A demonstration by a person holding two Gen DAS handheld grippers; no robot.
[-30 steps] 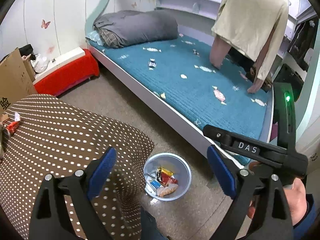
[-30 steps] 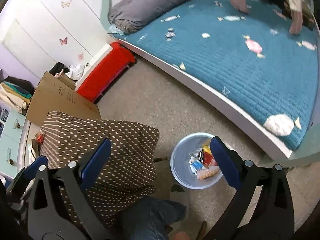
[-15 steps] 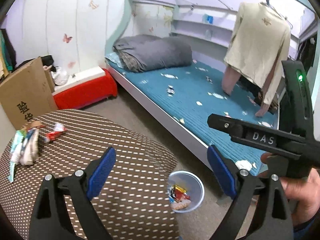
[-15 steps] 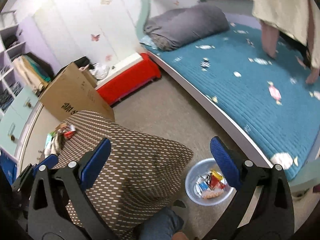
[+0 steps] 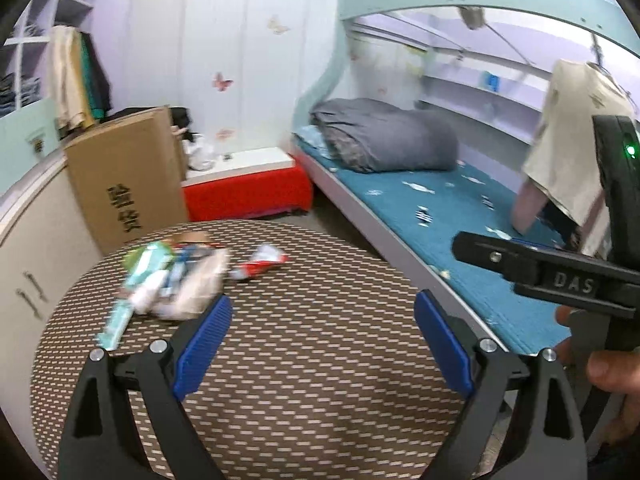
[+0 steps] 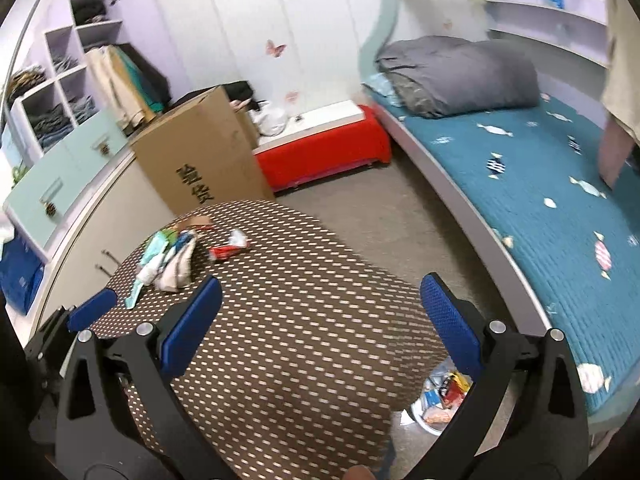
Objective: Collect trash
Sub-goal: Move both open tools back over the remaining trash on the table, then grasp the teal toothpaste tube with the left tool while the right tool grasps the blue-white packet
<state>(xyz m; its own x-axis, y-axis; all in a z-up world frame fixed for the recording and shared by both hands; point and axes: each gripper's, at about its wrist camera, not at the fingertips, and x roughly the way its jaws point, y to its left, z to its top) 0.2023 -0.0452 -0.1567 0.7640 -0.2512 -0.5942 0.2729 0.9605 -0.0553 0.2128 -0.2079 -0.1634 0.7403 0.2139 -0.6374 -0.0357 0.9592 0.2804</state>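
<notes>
A heap of crumpled wrappers (image 5: 172, 280) lies at the far left of the round table (image 5: 320, 380), which wears a brown dotted cloth. A red wrapper (image 5: 260, 264) sits just right of the heap. My left gripper (image 5: 322, 320) hangs open over the cloth, its left pad close to the heap and nothing between the fingers. In the right wrist view my right gripper (image 6: 320, 304) is also open and holds nothing, nearer than the wrappers (image 6: 168, 256) and red wrapper (image 6: 230, 248). A clear trash bin (image 6: 440, 396) with wrappers inside stands on the floor, partly hidden by the right finger.
A cardboard box (image 6: 200, 160) and a red bench (image 6: 324, 152) stand behind the table. A bed with a teal mattress (image 6: 540, 200) and a grey duvet (image 6: 460, 72) runs along the right. White cabinets (image 6: 80, 240) line the left. A hand (image 5: 612, 368) holds the right gripper's handle.
Both views swung up from the floor and bin to the table top. The wrapper heap now sits closer and larger. Both grippers stayed open.
</notes>
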